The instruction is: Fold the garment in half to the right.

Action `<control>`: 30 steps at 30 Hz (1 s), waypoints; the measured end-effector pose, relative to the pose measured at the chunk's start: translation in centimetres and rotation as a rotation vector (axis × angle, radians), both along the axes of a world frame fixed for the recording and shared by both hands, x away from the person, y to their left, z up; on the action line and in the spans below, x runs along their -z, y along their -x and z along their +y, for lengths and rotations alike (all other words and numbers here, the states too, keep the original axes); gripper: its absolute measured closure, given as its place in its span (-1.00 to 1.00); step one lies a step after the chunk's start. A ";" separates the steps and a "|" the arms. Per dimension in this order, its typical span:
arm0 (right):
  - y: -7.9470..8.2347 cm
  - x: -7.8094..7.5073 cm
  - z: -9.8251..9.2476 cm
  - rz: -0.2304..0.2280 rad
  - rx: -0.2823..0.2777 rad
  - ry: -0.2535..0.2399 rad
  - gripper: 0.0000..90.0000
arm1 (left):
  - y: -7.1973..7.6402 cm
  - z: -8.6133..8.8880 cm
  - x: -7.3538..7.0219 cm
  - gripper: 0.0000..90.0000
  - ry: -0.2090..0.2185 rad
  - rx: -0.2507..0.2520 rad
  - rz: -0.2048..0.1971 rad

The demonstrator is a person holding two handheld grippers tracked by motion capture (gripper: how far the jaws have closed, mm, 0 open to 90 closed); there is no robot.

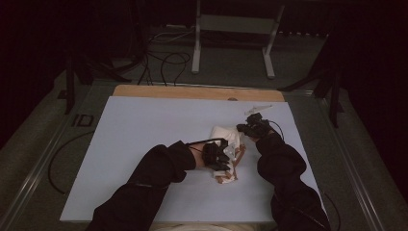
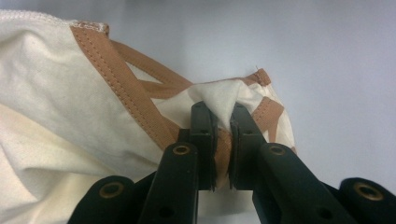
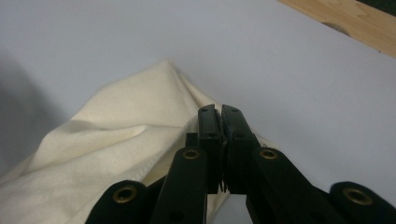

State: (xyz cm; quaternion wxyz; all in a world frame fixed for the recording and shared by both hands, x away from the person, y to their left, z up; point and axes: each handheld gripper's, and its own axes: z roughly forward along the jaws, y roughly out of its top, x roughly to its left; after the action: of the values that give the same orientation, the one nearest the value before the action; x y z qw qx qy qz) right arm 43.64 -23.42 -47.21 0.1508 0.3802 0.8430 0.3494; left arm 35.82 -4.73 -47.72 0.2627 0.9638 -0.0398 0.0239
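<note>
The cream cloth bag point(image 1: 226, 139) with tan straps lies crumpled on the pale surface point(image 1: 144, 134). Left hand-held gripper point(image 2: 224, 135) pinches its bunched fabric and strap; right hand-held gripper point(image 3: 220, 126) clamps the bag's edge.

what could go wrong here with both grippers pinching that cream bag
The left gripper is shut on a bunched corner of the cream cloth bag together with a tan strap, so the fabric could slip free or the crossed straps tangle when it moves. The right gripper looks shut on only a thin edge of the cloth, a hold that may pull out. The bag is crumpled on the white board, so it may not spread flat.
</note>
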 end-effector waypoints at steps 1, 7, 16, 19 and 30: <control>0.0 0.1 -0.1 0.003 0.002 0.002 0.96 | 0.0 -0.1 0.1 0.84 0.003 -0.002 0.003; 0.0 0.8 -0.6 0.013 0.009 -0.001 0.96 | -0.1 -0.5 0.5 0.77 -0.001 -0.001 0.027; -0.2 1.6 -1.2 0.028 0.027 -0.004 0.94 | 0.5 -0.5 0.5 0.29 0.022 -0.004 0.042; -0.2 2.0 -1.5 0.038 0.034 -0.007 0.89 | 0.8 -0.2 0.3 0.09 0.035 -0.007 0.037; -0.5 2.3 -2.4 0.061 0.071 0.017 0.71 | 2.0 0.9 -1.5 -0.25 0.071 -0.035 0.005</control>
State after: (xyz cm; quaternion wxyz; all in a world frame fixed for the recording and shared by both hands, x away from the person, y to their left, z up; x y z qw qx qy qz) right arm 44.18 -25.80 -49.55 0.1405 0.4189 0.8362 0.3248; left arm 33.86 -3.83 -46.23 0.2961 0.9545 -0.0217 0.0276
